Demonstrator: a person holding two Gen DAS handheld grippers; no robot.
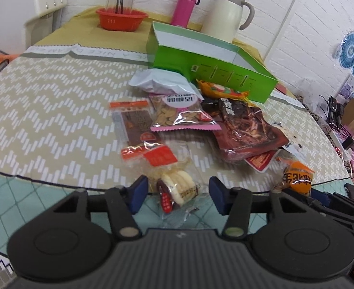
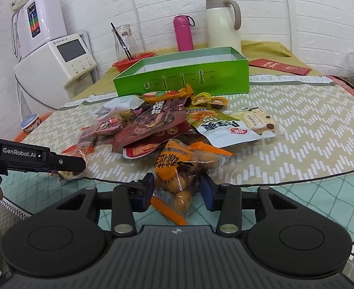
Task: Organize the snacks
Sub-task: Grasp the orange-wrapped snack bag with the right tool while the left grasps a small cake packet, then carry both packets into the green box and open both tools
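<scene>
A pile of snack packets (image 1: 201,118) lies on the patterned tablecloth in front of an open green box (image 1: 215,72). In the left wrist view, my left gripper (image 1: 179,195) stands open around a clear packet of round white crackers (image 1: 181,185) at the table's near edge, with a gap at each pad. From the right wrist view the same gripper's finger (image 2: 68,162) shows at the left, over that packet. My right gripper (image 2: 177,191) has its blue pads against both sides of an orange bag of round yellow snacks (image 2: 177,168). The green box (image 2: 181,79) stands behind the pile (image 2: 157,120).
Behind the box stand a pink flask (image 2: 183,33), a cream thermal jug (image 2: 222,21), a glass carafe (image 2: 125,41) in a red basket (image 1: 121,19) and a red booklet (image 2: 280,67). A white appliance (image 2: 56,65) is at the left. Cluttered cables (image 1: 340,125) lie beyond the table's right edge.
</scene>
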